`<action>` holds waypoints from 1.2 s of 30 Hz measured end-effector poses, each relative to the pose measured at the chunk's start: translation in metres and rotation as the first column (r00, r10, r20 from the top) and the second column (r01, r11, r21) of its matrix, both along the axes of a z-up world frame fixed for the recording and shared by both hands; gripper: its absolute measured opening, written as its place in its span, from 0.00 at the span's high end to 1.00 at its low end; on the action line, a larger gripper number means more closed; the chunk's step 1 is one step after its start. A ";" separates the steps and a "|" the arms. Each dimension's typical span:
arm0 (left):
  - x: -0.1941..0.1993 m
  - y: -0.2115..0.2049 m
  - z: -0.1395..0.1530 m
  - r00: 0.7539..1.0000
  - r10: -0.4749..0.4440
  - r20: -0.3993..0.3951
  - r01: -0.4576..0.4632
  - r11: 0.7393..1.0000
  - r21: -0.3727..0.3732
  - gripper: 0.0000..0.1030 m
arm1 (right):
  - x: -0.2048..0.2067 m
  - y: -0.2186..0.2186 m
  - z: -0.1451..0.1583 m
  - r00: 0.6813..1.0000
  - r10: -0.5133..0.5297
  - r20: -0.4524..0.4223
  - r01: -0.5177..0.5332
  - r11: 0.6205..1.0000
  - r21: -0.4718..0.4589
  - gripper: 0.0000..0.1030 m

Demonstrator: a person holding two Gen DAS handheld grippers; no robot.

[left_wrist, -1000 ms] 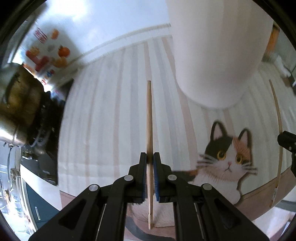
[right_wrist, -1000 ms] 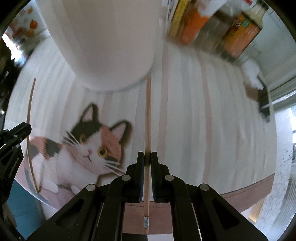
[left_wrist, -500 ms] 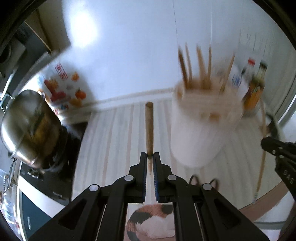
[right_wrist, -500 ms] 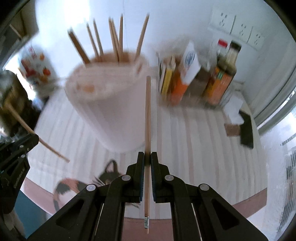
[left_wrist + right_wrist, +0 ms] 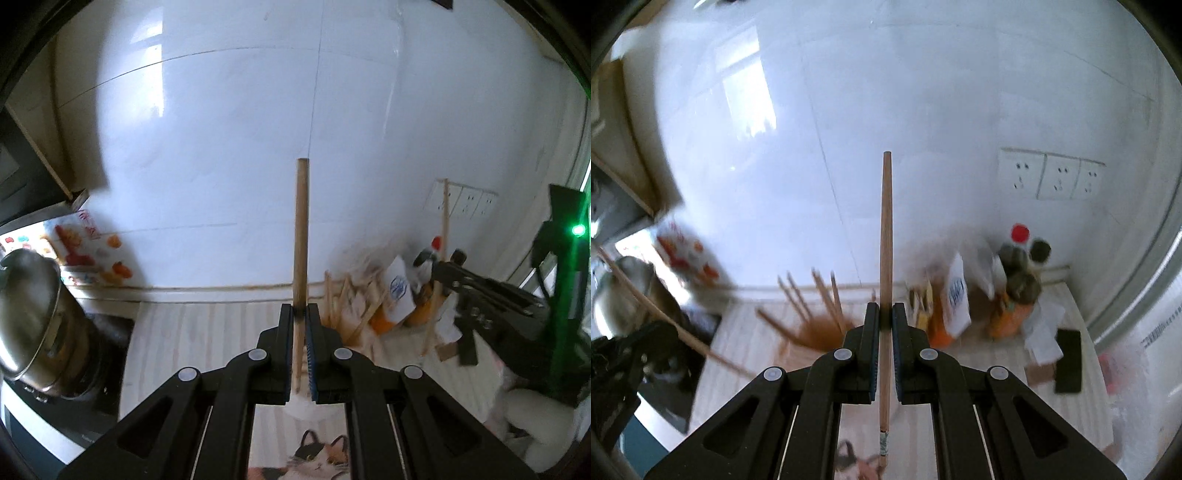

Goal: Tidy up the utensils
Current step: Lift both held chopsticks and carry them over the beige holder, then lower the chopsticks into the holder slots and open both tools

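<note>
- The left gripper (image 5: pixel 300 319) is clamped on a wooden chopstick (image 5: pixel 301 236), its two pads pressed against the stick's lower part; the stick stands nearly upright against the white tiled wall (image 5: pixel 240 129).
- The right gripper (image 5: pixel 885 319) is likewise closed on a second chopstick (image 5: pixel 886 236), which rises straight up between the jaws; its lower tip carries a pale patterned band.
- Each gripper shows in the other's view: the right one (image 5: pixel 480 295) at the right side of the left view with its stick, the left one (image 5: pixel 624 354) at the lower left of the right view with its stick slanting upward.
- Beneath both grippers, near the back edge of the striped tabletop (image 5: pixel 207 332), a holder (image 5: pixel 816 332) bristles with other wooden chopsticks (image 5: pixel 827 295) that fan outward; it is blurred, so its shape cannot be told.
- A cat picture (image 5: pixel 317 458) lies on the tabletop toward its front edge.
- Bottles and packets (image 5: pixel 1015 291) crowd the back right corner, just below the wall sockets (image 5: pixel 1052 177).
- A steel pot (image 5: pixel 33 317) sits off the left edge of the tabletop, on a dark stove.
</note>
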State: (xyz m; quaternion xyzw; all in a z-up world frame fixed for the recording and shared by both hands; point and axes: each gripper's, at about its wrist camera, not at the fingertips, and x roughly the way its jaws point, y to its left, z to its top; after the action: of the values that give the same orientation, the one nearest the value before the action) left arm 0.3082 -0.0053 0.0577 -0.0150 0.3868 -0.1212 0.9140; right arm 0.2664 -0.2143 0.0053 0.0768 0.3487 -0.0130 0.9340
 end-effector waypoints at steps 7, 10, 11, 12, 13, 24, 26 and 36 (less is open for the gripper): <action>0.032 -0.006 0.016 1.000 0.001 -0.002 -0.001 1.000 -0.014 0.96 | 0.048 -0.004 0.009 0.999 -0.008 0.034 0.005 0.997 0.074 0.94; 0.044 -0.013 0.015 1.000 -0.002 -0.011 0.002 1.000 -0.010 0.96 | 0.066 -0.004 0.006 0.999 -0.008 0.045 0.004 0.995 0.102 0.94; 0.050 -0.016 0.012 1.000 -0.005 -0.029 0.005 1.000 -0.018 0.96 | 0.072 -0.004 0.005 0.999 -0.008 0.045 0.003 0.994 0.112 0.94; 0.051 -0.019 0.012 0.999 -0.008 -0.040 0.007 1.000 -0.024 0.96 | 0.078 -0.004 0.002 0.999 -0.006 0.045 0.001 0.993 0.121 0.94; 0.056 -0.023 0.007 0.998 -0.011 -0.057 0.009 1.000 -0.025 0.96 | 0.084 -0.003 -0.001 0.999 -0.006 0.044 0.000 0.992 0.129 0.94; 0.090 -0.045 -0.054 0.986 0.016 -0.166 -0.002 0.996 0.085 0.96 | 0.113 -0.003 -0.045 0.998 -0.003 0.059 -0.006 0.987 0.158 0.94; 0.092 -0.044 -0.061 0.984 0.024 -0.175 -0.008 0.996 0.092 0.96 | 0.112 -0.005 -0.051 0.999 -0.002 0.052 -0.006 0.988 0.154 0.94; 0.090 -0.036 -0.062 0.979 0.035 -0.198 -0.024 0.998 0.058 0.93 | 0.105 -0.006 -0.074 0.999 0.044 0.009 -0.045 0.989 0.144 0.93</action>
State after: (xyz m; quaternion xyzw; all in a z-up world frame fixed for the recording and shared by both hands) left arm 0.3979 -0.0417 -0.0047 -0.0077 0.4793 -0.0948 0.8725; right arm 0.3711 -0.2203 -0.0684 0.1364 0.3475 0.0332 0.9271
